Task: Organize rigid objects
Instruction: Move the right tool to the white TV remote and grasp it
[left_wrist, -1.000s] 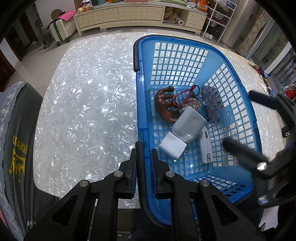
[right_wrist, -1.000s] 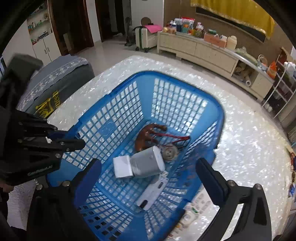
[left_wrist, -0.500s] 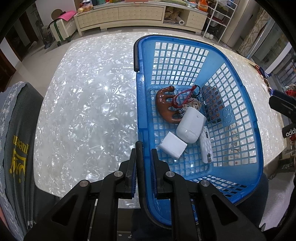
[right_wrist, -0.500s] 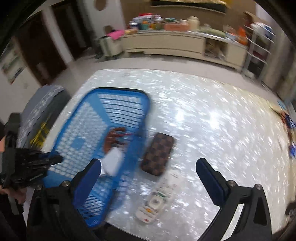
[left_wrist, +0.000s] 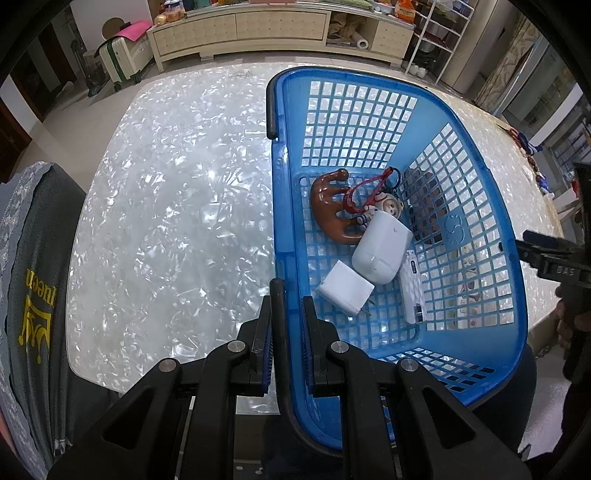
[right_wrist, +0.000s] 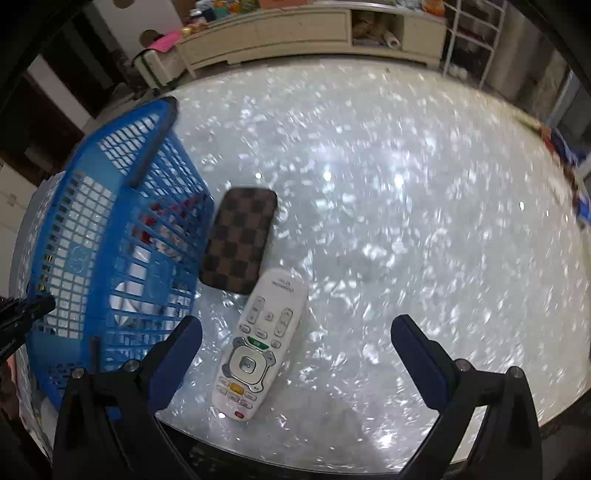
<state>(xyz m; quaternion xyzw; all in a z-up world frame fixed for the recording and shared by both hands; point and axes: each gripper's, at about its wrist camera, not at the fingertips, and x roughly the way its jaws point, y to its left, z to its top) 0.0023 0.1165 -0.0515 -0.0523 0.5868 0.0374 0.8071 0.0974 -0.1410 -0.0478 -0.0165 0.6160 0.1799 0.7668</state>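
Glossy pearly table (right_wrist: 406, 206); blue lattice basket (left_wrist: 369, 122).

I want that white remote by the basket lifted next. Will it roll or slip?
The white remote lies flat on the glossy table, so it probably won't roll. Its smooth plastic shell may slide if nudged. It looks rigid, so it shouldn't bend between the jaws.

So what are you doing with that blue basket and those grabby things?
A person is tidying things into the blue basket with two tongs. The left tongs are clamped shut on the basket's near rim. Inside lie a brown figurine, a white case, a white charger block and other small items. The right tongs hang open above the white remote, which lies on the table beside a checkered case, both outside the basket.
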